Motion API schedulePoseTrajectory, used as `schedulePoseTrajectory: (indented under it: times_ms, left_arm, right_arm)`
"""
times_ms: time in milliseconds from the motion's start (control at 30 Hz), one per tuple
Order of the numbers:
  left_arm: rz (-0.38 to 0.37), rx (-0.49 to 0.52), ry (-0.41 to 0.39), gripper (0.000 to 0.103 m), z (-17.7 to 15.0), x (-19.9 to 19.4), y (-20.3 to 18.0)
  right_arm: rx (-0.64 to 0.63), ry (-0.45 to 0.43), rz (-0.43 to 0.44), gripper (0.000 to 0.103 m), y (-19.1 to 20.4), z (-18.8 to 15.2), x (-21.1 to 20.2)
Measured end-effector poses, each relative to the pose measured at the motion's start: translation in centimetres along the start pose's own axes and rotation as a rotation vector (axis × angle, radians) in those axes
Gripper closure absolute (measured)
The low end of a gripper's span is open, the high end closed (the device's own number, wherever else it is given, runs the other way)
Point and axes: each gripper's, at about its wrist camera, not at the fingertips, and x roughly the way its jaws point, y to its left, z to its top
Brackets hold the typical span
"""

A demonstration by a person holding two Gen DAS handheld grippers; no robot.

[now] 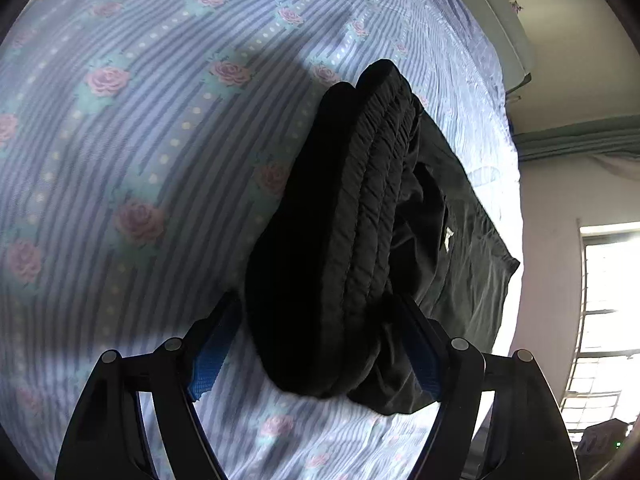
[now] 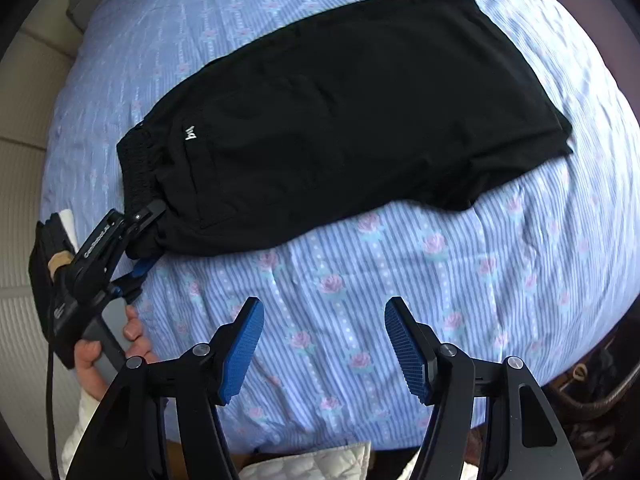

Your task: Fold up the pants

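While black pants [image 2: 340,120] lie flat on striped rose bedsheet [image 2: 400,280], left tool [image 2: 146,236] clamped on elastic waistband [image 1: 360,208] corner, likely as anchor for next fold. Right tool [image 2: 324,344] apart, empty, hovering near the nearer edge of pants.

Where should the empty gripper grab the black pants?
Probably the hem end, approached from above: it lies flat and free on the bedsheet, opposite the waistband the left gripper pinches. The right gripper is open.
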Motion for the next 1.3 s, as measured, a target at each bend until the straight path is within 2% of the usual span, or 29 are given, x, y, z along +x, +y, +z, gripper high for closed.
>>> schedulePoseTrajectory:
  times_ms: [67,100,167,267,367,467,600,700,833,933,1033,1133,1300]
  left_arm:
    - [-0.039,-0.031,0.016,0.055,0.2,0.0,0.0]
    - [-0.052,-0.044,0.012,0.057,0.1,-0.3,0.0]
    - [-0.137,-0.086,-0.016,0.062,-0.1,-1.4,0.4]
    - [-0.216,-0.144,-0.046,0.063,-0.4,-1.8,0.6]
    - [-0.184,-0.163,-0.028,0.059,-0.2,-0.5,0.5]
    - [-0.125,-0.141,-0.002,0.059,0.3,1.1,0.0]
    - [-0.021,-0.074,-0.018,0.075,0.7,0.9,-2.1]
    - [0.029,0.017,-0.066,0.078,0.2,-1.6,-5.3]
    - [0.136,0.272,-0.171,0.079,-1.3,-5.3,-14.1]
    - [0.181,0.470,-0.220,0.080,-3.1,-6.1,-21.3]
    - [0.208,0.618,-0.223,0.080,-5.3,-5.1,-27.5]
    - [0.252,0.744,-0.190,0.080,-8.0,-1.9,-33.5]
    - [0.275,0.810,-0.094,0.080,-11.6,5.2,-39.6]
  right_arm:
    - [-0.013,0.001,0.001,0.039,0.2,0.3,0.2]
    - [-0.012,0.004,0.008,0.039,0.3,0.4,0.3]
    - [0.003,0.009,0.019,0.039,0.1,0.8,0.6]
    - [0.007,0.012,0.016,0.039,-0.2,1.2,0.9]
    - [0.004,0.018,0.035,0.039,-0.4,1.5,1.4]
    - [-0.013,0.018,0.031,0.039,-0.4,1.9,1.4]
    - [-0.032,-0.001,0.047,0.039,-1.0,1.9,0.8]
    - [-0.008,-0.009,0.092,0.039,-2.8,1.8,0.2]
    - [0.052,-0.033,0.153,0.039,-7.5,1.3,-1.3]
    - [0.084,-0.059,0.155,0.039,-11.2,1.1,-2.4]
    - [0.137,-0.085,0.156,0.039,-15.7,0.8,-3.6]
    - [0.203,-0.113,0.166,0.039,-20.4,0.6,-4.5]
    - [0.304,-0.158,0.193,0.039,-27.4,0.5,-5.6]
